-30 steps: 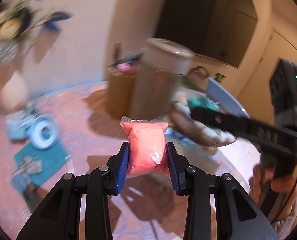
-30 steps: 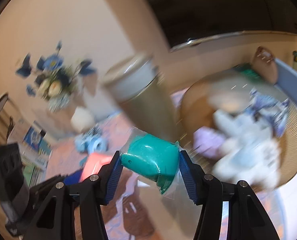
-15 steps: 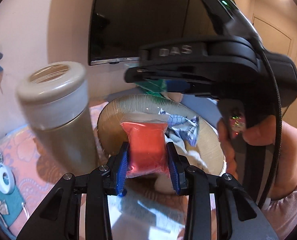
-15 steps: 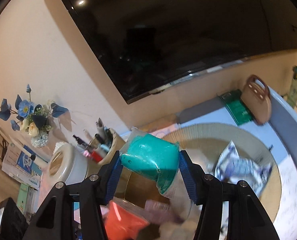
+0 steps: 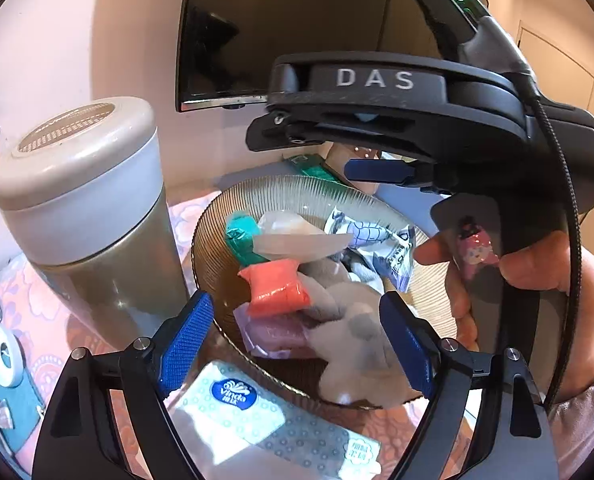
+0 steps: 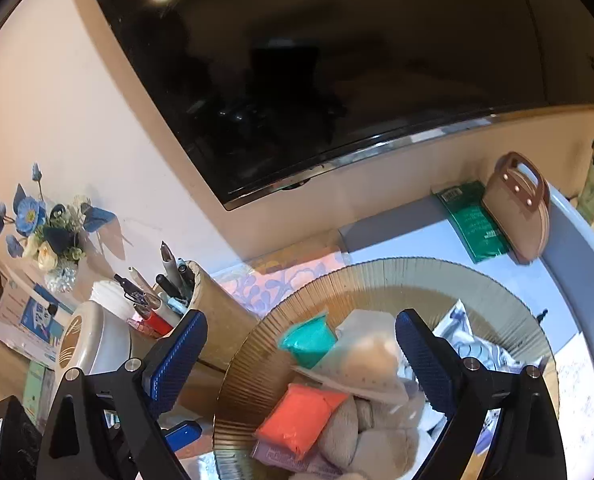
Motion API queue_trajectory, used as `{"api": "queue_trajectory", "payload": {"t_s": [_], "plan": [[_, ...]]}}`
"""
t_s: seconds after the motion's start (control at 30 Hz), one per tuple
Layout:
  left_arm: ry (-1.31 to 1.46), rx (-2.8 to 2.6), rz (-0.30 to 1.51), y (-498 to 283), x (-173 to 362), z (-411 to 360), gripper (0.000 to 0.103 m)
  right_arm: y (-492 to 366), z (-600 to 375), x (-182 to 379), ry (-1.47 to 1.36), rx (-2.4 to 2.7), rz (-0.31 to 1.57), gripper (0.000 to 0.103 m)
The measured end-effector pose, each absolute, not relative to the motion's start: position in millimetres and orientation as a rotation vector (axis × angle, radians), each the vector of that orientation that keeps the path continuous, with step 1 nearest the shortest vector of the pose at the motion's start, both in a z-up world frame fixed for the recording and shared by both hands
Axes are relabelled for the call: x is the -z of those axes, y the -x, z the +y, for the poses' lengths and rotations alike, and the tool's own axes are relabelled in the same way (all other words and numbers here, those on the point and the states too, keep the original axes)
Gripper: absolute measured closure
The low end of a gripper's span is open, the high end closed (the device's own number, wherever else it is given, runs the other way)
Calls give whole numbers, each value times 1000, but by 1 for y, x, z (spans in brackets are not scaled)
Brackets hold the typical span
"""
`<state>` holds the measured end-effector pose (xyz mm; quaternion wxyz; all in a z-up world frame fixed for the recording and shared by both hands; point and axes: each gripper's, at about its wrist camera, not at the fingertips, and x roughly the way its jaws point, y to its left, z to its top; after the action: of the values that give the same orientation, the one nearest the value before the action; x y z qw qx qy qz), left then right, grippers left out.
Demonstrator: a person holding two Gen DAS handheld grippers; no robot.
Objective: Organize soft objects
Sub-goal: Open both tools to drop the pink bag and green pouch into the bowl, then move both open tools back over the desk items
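Beneath a wall-mounted television point(image 6: 337, 80), both grippers, left point(image 5: 297, 340) and right point(image 6: 301, 356), hover with jaws apart over the ribbed bowl point(image 5: 297, 192); the orange packet point(image 5: 275, 286) lies roughly crosswise, beside the teal one point(image 5: 239, 236).

Dark TV point(image 6: 337, 60) on beige wall point(image 6: 57, 100); ceiling light reflected.

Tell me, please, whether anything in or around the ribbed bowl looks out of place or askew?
Nothing stands out. The orange packet, teal packet and plush toy lie piled inside the ribbed bowl, none over the rim. The tissue pack lies outside, just before it. Both grippers are open and hold nothing.
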<state>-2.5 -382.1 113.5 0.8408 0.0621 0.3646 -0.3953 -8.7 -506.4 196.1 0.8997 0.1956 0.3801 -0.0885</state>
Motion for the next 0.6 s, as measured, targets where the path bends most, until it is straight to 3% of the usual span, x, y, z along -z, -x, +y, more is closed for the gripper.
{"api": "queue_trajectory", "payload": {"t_s": [0.6], "plan": [[-149, 772, 766, 22, -129, -318, 19, 52, -449, -203, -413, 189, 784, 8]]}}
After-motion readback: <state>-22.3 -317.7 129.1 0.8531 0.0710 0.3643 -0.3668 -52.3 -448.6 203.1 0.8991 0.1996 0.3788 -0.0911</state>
